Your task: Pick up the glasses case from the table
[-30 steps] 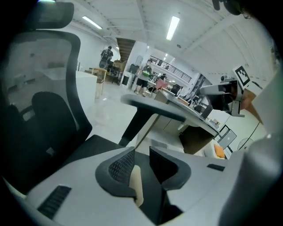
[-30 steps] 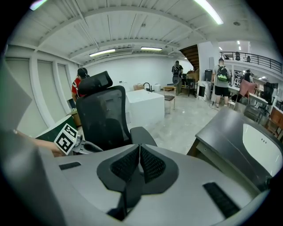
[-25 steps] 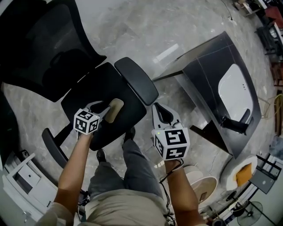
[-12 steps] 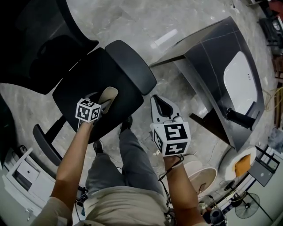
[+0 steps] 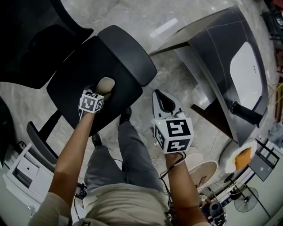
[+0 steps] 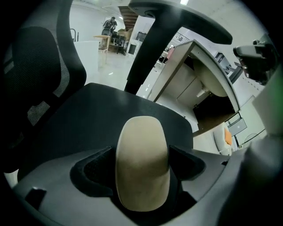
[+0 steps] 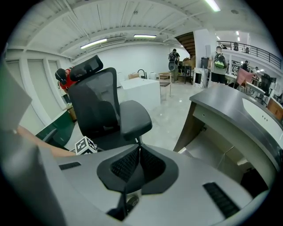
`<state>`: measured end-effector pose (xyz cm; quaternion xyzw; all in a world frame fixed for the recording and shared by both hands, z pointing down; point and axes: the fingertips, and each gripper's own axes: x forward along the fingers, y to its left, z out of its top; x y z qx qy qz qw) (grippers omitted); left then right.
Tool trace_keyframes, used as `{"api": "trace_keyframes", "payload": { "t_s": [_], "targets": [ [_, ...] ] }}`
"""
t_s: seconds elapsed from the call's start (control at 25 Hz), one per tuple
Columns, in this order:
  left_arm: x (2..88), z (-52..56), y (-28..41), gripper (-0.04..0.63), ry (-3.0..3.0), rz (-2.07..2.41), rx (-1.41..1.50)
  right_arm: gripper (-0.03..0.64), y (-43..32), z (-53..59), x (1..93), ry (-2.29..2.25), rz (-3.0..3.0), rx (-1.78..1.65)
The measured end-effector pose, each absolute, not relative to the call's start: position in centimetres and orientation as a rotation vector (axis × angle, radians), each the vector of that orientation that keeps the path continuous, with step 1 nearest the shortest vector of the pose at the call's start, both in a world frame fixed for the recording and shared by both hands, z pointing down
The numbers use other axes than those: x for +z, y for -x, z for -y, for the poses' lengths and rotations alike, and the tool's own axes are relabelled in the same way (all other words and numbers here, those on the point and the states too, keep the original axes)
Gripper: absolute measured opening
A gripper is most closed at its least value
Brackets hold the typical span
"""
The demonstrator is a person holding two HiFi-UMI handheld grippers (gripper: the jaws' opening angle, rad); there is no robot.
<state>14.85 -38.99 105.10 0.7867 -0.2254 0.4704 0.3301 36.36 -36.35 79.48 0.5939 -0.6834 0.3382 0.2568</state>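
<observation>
Lower than a second ago, your left gripper (image 5: 102,90) is down at the chair seat (image 5: 75,79). Its jaws have just been opening, with the glasses case (image 6: 142,163) loose between them. Right gripper (image 5: 161,98) closed, empty. Reads as release, not pickup.

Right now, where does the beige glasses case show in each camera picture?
Head view: glasses case left of centre, over the black chair seat.
Left gripper view: glasses case low centre, between the left tool's jaws, which have just been opening.
Right gripper view: not in it.
Shared landmark: the chair's backrest pad, in all three.
</observation>
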Motion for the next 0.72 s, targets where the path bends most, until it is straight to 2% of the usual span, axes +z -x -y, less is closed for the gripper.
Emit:
{"api": "trace_keyframes", "payload": {
  "t_s": [0.28,0.72],
  "targets": [
    [107.3,38.4,-15.5,0.402,-2.040,0.552,1.265,0.026,-36.7,35.8,80.6,-1.613,1.831,0.931],
    [105.9,38.9,-14.8,0.399,-2.028,0.573,1.150,0.026,-34.6,36.2,80.1,-1.593,1.839,0.935]
  ]
}}
